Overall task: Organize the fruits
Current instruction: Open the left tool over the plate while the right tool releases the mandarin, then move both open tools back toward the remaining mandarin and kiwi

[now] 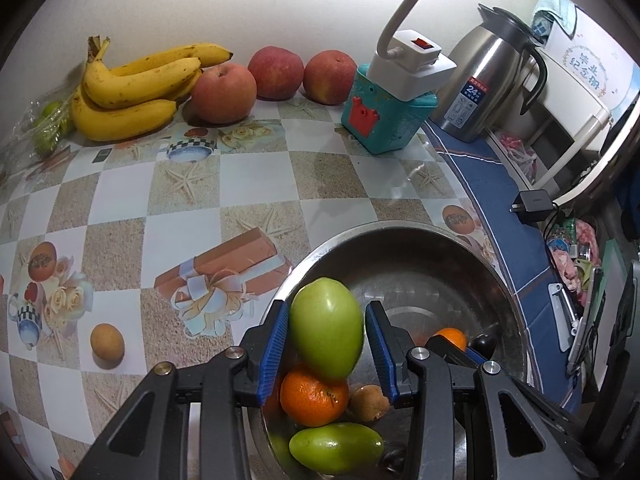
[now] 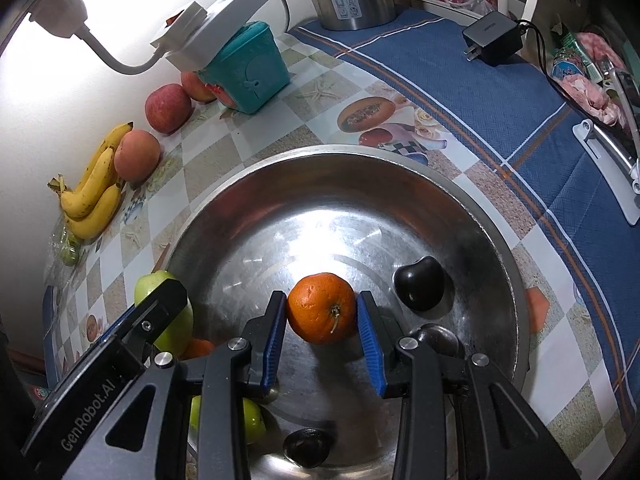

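Observation:
My left gripper (image 1: 326,340) is shut on a green mango-shaped fruit (image 1: 326,328), held just above the near-left rim of a steel bowl (image 1: 502,280). Below it in the bowl lie an orange (image 1: 314,396), a kiwi (image 1: 368,402) and another green fruit (image 1: 336,446). My right gripper (image 2: 322,320) is shut on a second orange (image 2: 322,308) low over the middle of the bowl (image 2: 360,152). Dark fruits (image 2: 420,282) lie to its right. Bananas (image 1: 132,88) and three apples (image 1: 224,92) line the wall. A small brown fruit (image 1: 107,342) sits alone on the tablecloth.
A teal box (image 1: 384,124) carrying a white lamp base stands near the wall, with a steel thermos jug (image 1: 492,76) to its right. A black charger (image 2: 494,36) lies on the blue cloth. A plastic bag of green fruit (image 1: 48,124) sits left of the bananas. Clutter crowds the right table edge.

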